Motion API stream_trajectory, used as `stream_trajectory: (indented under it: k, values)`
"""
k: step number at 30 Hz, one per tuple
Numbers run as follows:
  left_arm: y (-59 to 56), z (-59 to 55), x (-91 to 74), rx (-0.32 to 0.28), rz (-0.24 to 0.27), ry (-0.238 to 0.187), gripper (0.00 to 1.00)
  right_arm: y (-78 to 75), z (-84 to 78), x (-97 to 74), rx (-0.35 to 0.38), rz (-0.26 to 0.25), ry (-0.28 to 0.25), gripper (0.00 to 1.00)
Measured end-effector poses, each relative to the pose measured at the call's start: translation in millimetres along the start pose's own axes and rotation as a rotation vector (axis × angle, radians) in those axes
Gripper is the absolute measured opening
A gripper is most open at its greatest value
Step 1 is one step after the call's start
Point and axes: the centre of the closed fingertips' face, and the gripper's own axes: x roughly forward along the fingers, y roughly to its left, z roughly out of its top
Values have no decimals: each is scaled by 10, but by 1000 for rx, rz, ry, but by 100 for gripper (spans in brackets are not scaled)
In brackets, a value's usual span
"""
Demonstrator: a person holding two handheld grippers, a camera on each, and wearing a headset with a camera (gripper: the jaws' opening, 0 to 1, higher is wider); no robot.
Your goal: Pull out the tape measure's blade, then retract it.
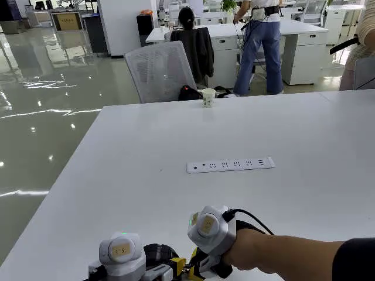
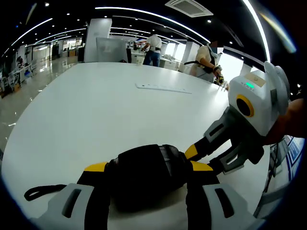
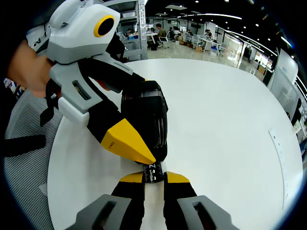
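Note:
The black tape measure (image 2: 146, 175) lies on the white table (image 2: 96, 110), with my left gripper (image 2: 148, 167) shut on its body, one yellow-tipped jaw on each side. A black wrist strap (image 2: 41, 191) trails off to its left. In the right gripper view the tape measure (image 3: 146, 112) sits just ahead, and a very short stretch of blade (image 3: 153, 169) with printed numbers sticks out of it. My right gripper (image 3: 154, 178) is shut on that blade end. In the head view both grippers meet at the table's near edge around the tape measure (image 1: 157, 254).
A white power strip (image 1: 230, 165) lies in the middle of the table. A paper cup (image 1: 208, 97) stands at the far edge, with a mesh chair (image 1: 159, 70) behind it. People work at desks further back. The table's left edge drops to a glossy floor.

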Motion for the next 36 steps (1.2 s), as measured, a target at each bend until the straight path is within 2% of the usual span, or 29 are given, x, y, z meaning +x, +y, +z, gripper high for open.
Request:
stream_trajectory:
  k: [36]
  values:
    - [-3,-5,-7,-4,-5,-2,60,22,78,60,31,2,-21,12]
